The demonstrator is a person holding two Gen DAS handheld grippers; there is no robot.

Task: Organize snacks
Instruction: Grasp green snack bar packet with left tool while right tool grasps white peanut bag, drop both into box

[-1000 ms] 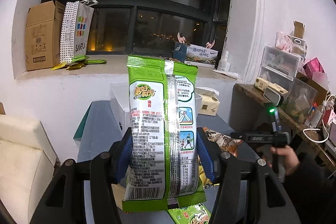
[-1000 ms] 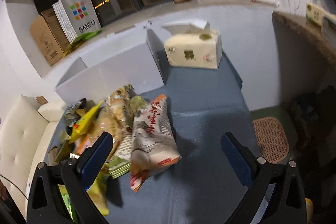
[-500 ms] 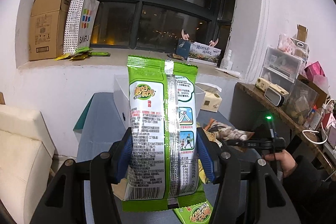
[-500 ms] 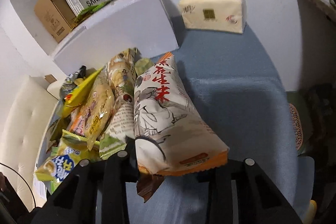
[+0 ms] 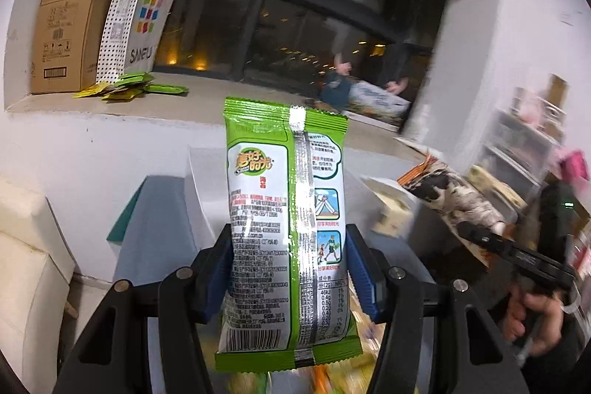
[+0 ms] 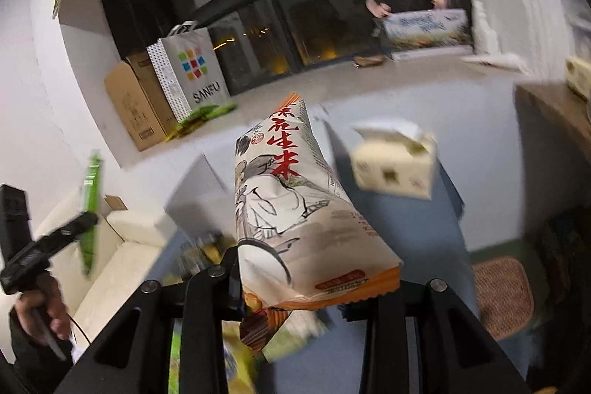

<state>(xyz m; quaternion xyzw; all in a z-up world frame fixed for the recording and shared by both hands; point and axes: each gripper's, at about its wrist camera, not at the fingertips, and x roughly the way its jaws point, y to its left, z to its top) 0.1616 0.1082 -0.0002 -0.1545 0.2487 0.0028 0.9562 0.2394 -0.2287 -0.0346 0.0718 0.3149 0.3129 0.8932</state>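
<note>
My left gripper (image 5: 288, 274) is shut on a green snack packet (image 5: 286, 228) and holds it upright in the air, its printed back facing the camera. My right gripper (image 6: 295, 287) is shut on a white and orange peanut bag (image 6: 295, 209) with red characters, lifted above the table. The peanut bag also shows at the right of the left wrist view (image 5: 450, 202). The green packet also shows edge-on at the left of the right wrist view (image 6: 90, 209). Blurred snack packets (image 6: 207, 349) lie below on the blue table (image 6: 406, 231).
A white open box (image 5: 207, 194) stands on the table by the wall. A tissue box (image 6: 393, 168) sits at the table's far end. A cardboard box (image 5: 66, 24) and a paper bag (image 5: 136, 21) stand on the sill. A cream sofa (image 5: 26, 283) is at left.
My right gripper has lifted the peanut bag off the pile and tilted upward. My left gripper still holds the green packet, with the view swung a little leftward.
</note>
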